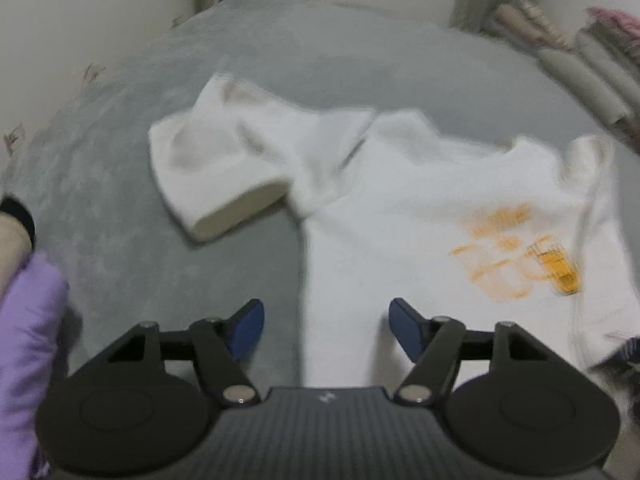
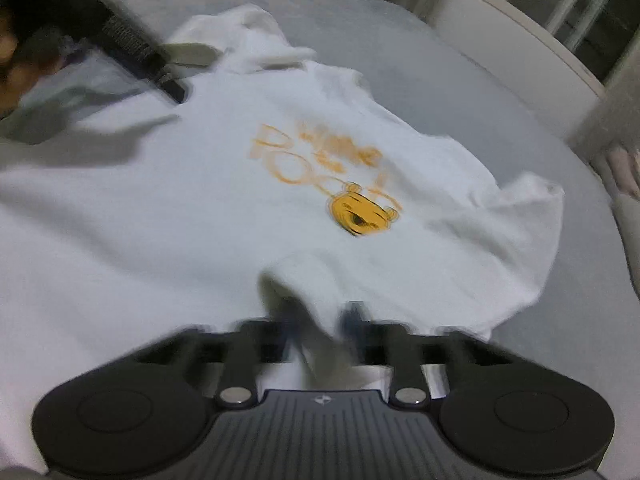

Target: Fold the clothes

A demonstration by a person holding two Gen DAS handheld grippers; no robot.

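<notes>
The white T-shirt (image 1: 400, 216) with the orange print (image 2: 320, 168) lies spread on the grey bed cover (image 1: 280, 60), and one sleeve (image 1: 216, 160) is folded out to the side of the shirt body. My left gripper (image 1: 326, 330) hangs over the side edge of the shirt with its blue pads (image 1: 404, 324) apart and nothing between them. My right gripper (image 2: 320, 320) is closed on a raised fold of the shirt near the print, though this view is blurred.
</notes>
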